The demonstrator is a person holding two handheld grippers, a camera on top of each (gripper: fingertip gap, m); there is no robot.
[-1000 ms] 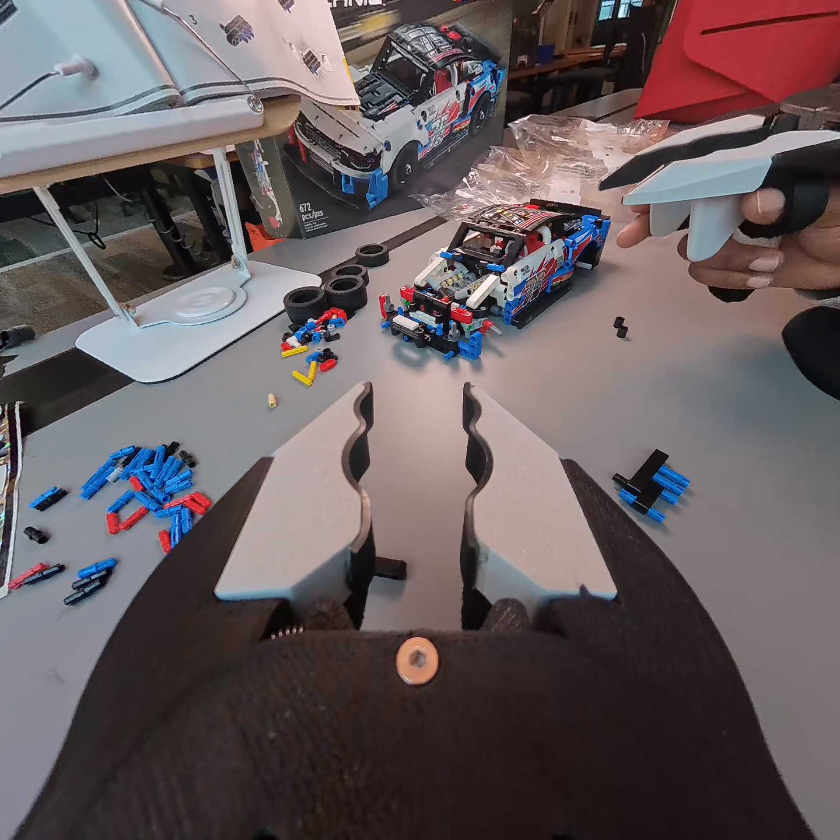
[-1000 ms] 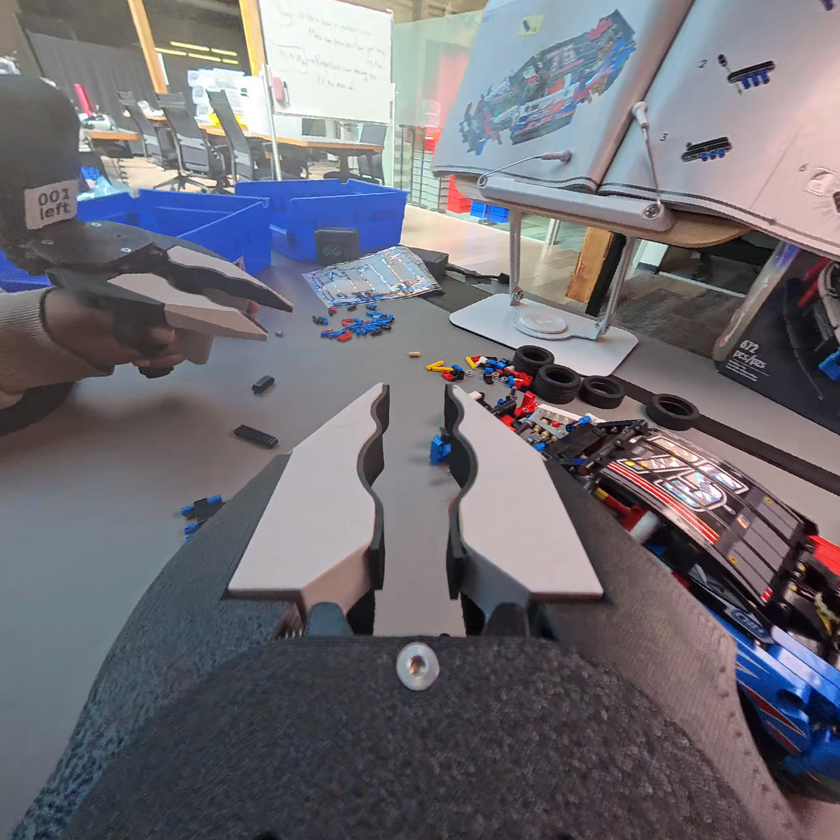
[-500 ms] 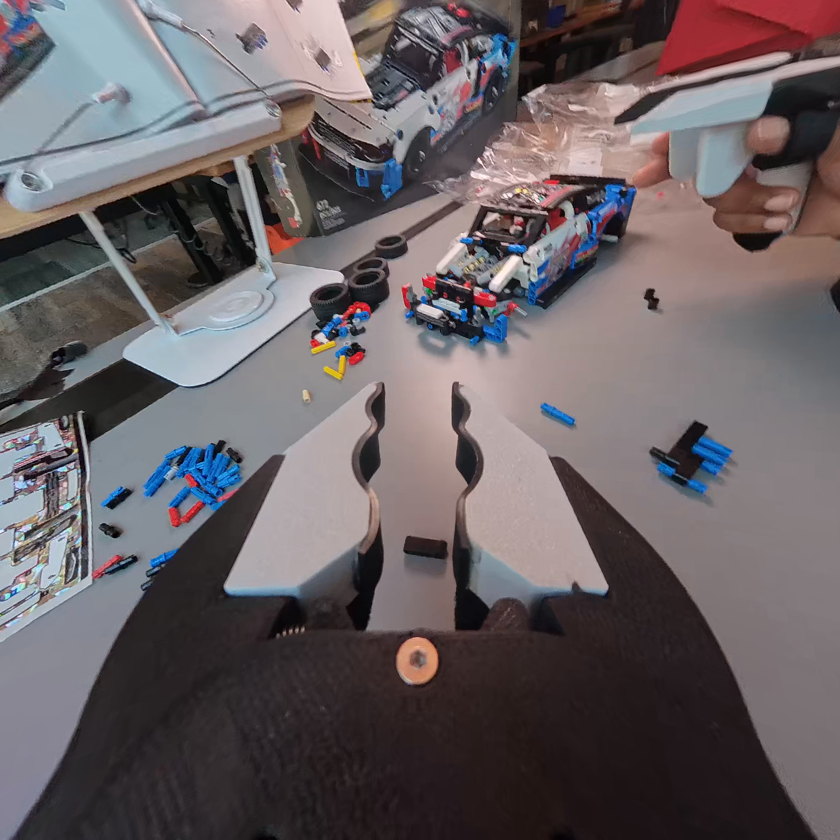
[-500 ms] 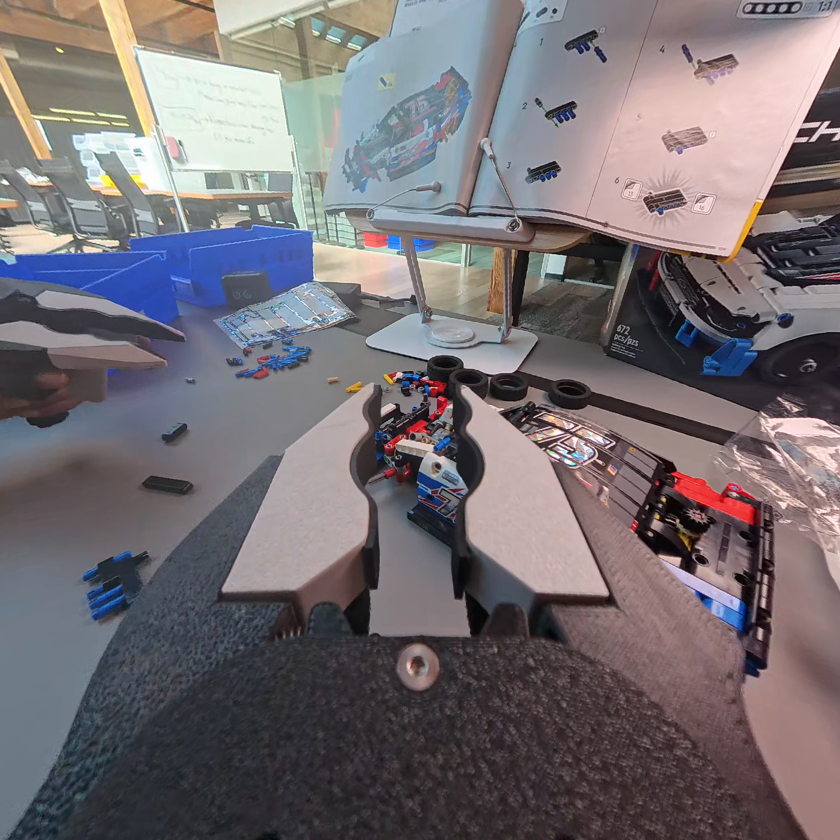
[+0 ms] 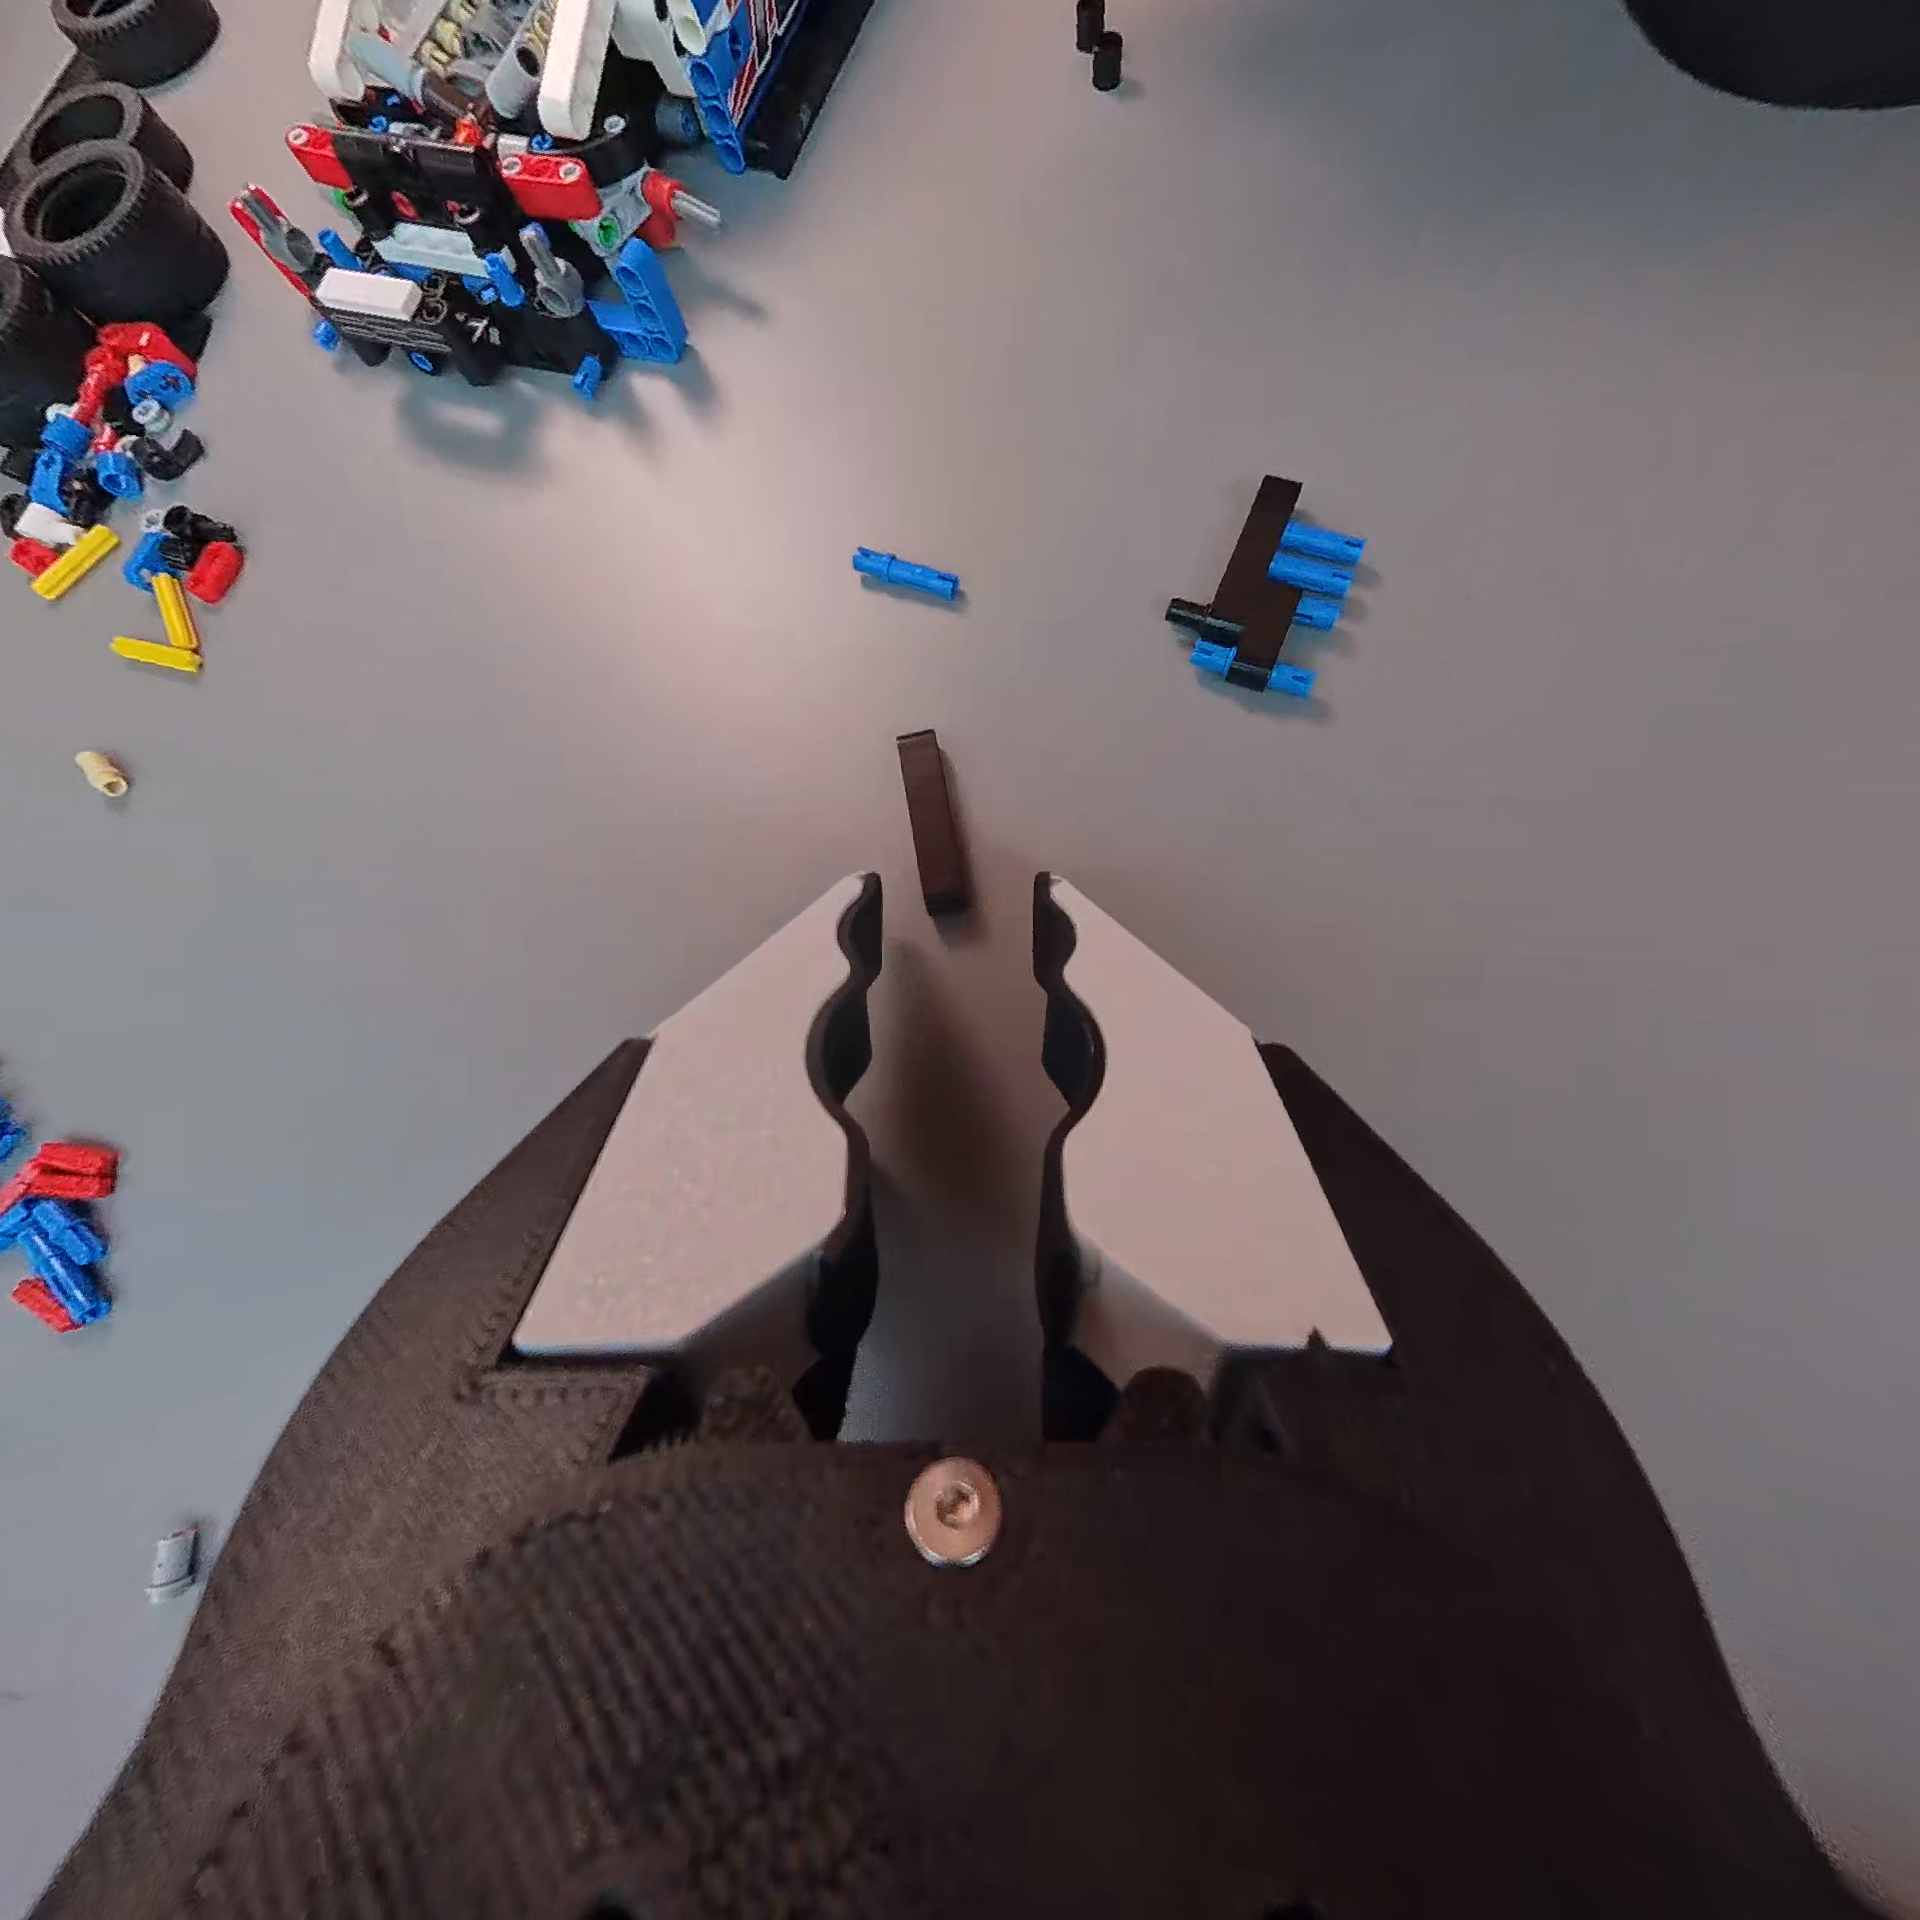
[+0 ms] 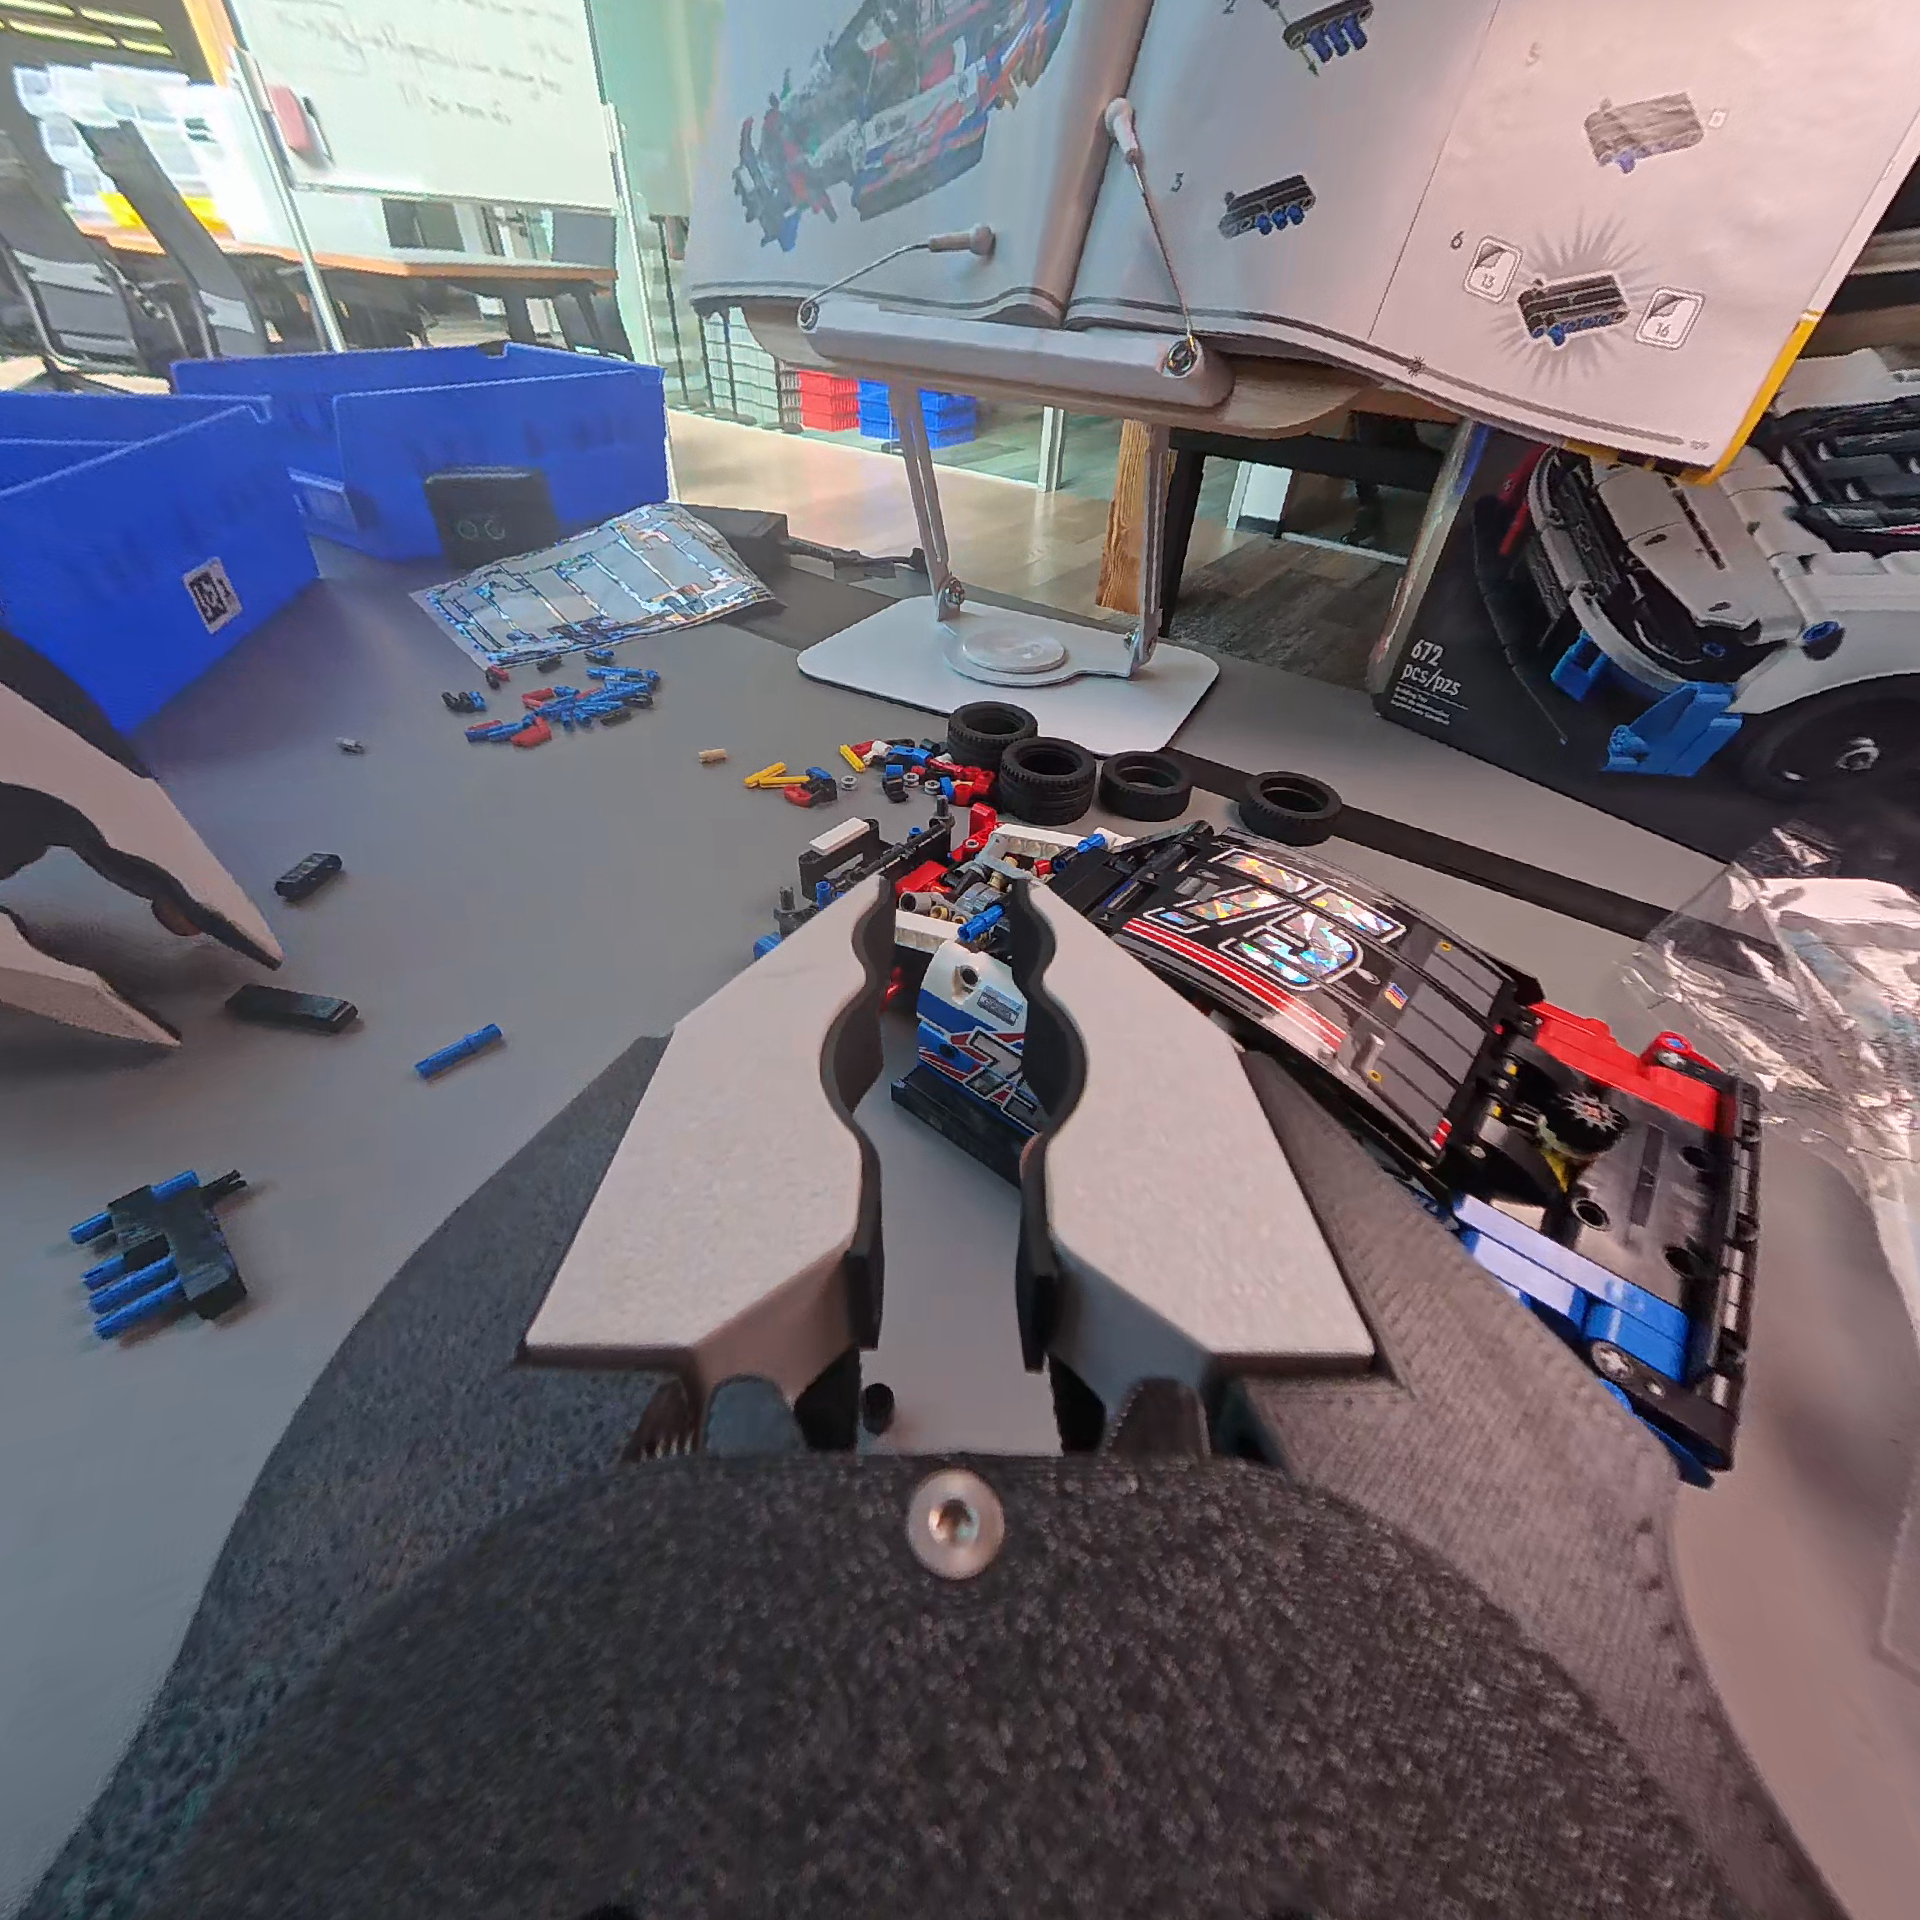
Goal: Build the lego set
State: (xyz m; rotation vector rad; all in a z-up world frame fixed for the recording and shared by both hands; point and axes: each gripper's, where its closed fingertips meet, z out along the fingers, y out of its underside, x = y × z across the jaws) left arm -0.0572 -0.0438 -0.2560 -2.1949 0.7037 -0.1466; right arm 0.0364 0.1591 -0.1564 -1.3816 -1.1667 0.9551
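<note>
In the left wrist view my left gripper (image 5: pixel 956 894) is open and empty, pointing down at the grey table. A short black beam (image 5: pixel 932 821) lies flat just ahead of its fingertips, its near end level with them. A loose blue pin (image 5: pixel 906 575) and a black beam with several blue pins (image 5: pixel 1257 587) lie farther off. The part-built race car (image 5: pixel 499 208) is at the top left. My right gripper (image 6: pixel 951 904) is open and empty, held over the near side of the car (image 6: pixel 1351 987). The left gripper (image 6: pixel 223 997) and the black beam (image 6: pixel 293 1008) also show at the left of the right wrist view.
Black tyres (image 6: pixel 1044 774) and loose coloured parts (image 6: pixel 894 774) lie behind the car. An instruction booklet on a stand (image 6: pixel 1247 156), the set's box (image 6: pixel 1662 582), blue bins (image 6: pixel 312 468), a sticker sheet (image 6: pixel 592 592) and a plastic bag (image 6: pixel 1818 987) ring the table. More pins (image 5: pixel 52 1236) lie at my left. My right tips are about 20 centimetres from the loose blue pin (image 5: pixel 906 575), my left tips only 7 centimetres. Look for it in the right wrist view (image 6: pixel 446 1046) too.
My left gripper has tilted down and dropped towards the table; the black beam, earlier under its finger bases, now lies just ahead of its tips. My right gripper swung over the car.
</note>
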